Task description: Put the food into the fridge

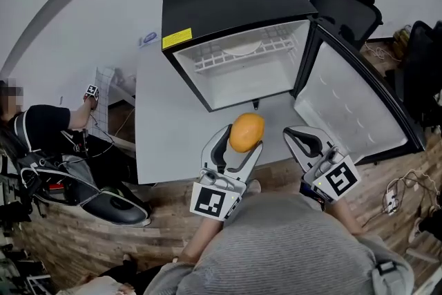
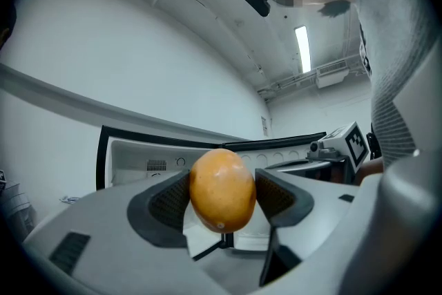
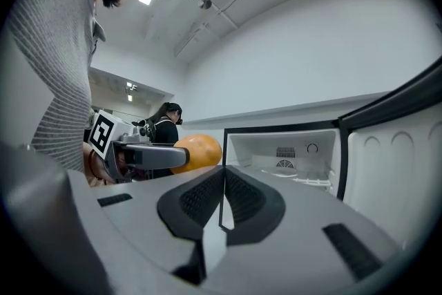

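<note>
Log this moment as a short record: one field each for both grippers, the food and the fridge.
left gripper: shut on the orange fruit, held in front of the fridge
right gripper: fingers together, holding nothing
orange fruit: clamped in the left gripper, not yet in the fridge
fridge: door swung open to the right, wire shelf inside

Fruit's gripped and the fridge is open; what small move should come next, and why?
Probably move the left gripper forward toward the fridge: its jaws are shut on the orange fruit, the door stands wide open, and the space below the wire shelf looks bare.
</note>
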